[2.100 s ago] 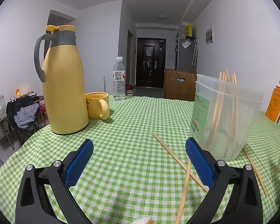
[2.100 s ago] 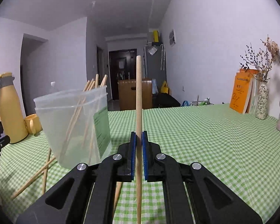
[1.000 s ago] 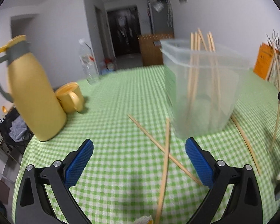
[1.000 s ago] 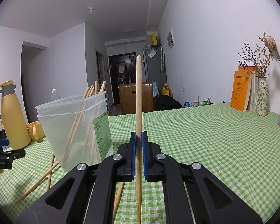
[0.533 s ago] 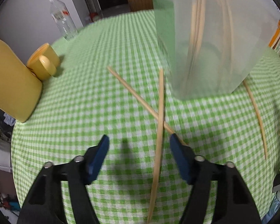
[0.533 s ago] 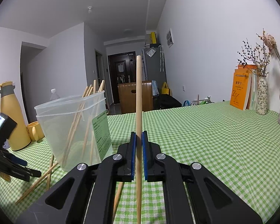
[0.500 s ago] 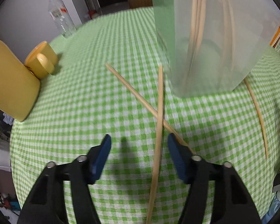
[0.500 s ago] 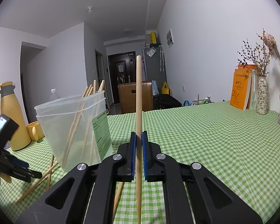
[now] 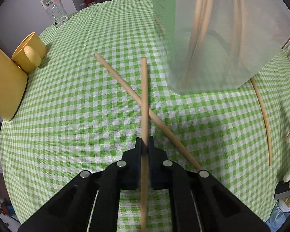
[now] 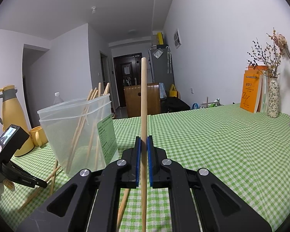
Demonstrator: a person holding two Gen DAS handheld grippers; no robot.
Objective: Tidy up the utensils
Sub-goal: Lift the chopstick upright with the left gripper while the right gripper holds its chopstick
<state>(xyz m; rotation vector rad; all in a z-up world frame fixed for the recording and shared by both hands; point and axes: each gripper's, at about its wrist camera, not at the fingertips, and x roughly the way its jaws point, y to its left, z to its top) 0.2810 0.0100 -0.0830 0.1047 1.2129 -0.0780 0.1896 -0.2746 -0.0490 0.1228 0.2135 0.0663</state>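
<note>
Both tools gripped chopsticks: the left tool (image 9: 144, 142) clamped one chopstick (image 9: 144, 89) lying crossed on the worktop (image 9: 71, 104); the right tool (image 10: 142, 145) held another (image 10: 143, 100) upright beside the clear container (image 10: 75, 131). Next, probably lifting and dropping both inside.

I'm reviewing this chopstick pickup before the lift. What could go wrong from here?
The left gripper is shut on a chopstick that crosses over another chopstick on the tablecloth; lifting may drag or roll it. The plastic container stands close ahead, so a forward swing could knock it. The right gripper holds its own chopstick upright; the sticks could clash there.
</note>
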